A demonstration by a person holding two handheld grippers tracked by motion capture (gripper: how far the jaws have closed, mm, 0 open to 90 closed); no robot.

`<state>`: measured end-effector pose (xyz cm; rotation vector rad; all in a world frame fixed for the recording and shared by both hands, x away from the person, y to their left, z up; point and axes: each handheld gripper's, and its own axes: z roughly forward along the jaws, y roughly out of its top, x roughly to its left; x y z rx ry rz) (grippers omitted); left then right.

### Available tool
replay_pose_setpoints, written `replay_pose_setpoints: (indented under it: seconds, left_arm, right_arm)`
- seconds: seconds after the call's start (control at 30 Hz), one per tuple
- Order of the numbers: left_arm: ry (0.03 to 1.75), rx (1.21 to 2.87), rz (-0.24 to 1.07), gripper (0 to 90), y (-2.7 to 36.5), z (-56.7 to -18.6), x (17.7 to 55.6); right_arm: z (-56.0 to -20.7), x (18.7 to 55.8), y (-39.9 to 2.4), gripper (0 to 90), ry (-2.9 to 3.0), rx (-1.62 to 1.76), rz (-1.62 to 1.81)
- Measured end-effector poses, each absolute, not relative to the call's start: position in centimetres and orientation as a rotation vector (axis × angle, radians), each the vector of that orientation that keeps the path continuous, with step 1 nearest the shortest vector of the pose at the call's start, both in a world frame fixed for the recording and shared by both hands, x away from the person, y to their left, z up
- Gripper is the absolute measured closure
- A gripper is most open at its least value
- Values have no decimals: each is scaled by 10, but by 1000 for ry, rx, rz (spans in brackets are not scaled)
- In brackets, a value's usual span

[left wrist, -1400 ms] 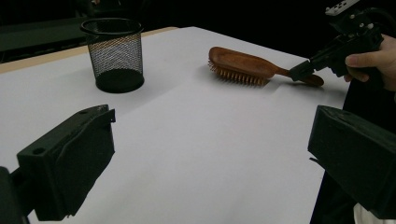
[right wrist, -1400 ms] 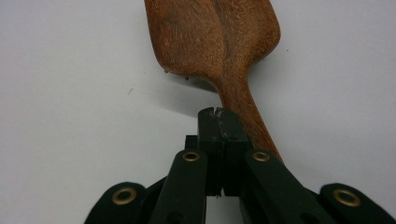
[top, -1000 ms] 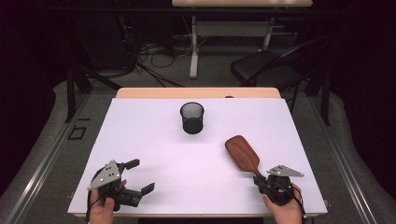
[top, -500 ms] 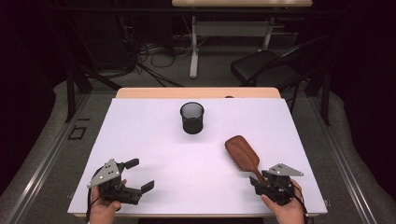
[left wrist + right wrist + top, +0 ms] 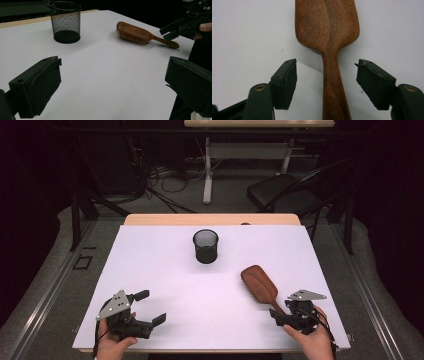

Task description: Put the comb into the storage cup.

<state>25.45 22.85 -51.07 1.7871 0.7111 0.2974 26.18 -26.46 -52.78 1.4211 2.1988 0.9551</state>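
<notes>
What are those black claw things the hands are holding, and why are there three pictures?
Each of the person's hands holds a grabbing tool with two black jaws. One picture looks down from above: the left tool is open over the white table, holding nothing. The other two pictures come from little cameras riding on the tools. On the table lie a wooden hairbrush, bristles down, and a black mesh cup standing upright. The right tool has just been opening its jaws; the brush handle sits between them, but they are not touching it.
</notes>
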Motion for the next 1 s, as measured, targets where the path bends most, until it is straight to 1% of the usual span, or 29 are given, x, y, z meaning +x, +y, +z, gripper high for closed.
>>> replay_pose_setpoints:
  seconds: [0.23, 0.5, 0.83, 1.0]
  left_arm:
    - [719, 1791, 295, 3, 228, -512, 255]
    - [710, 1797, 291, 3, 228, -512, 255]
    - [711, 1801, 292, 4, 228, -513, 255]
    - [712, 1802, 292, 4, 228, -513, 255]
  right_arm:
    - [-528, 271, -266, 315, 2234, 1435, 918]
    - [-529, 281, -261, 339, 2302, 1419, 833]
    - [-529, 297, -257, 338, 2366, 1437, 756]
    - [-529, 302, -255, 322, 2388, 1448, 738]
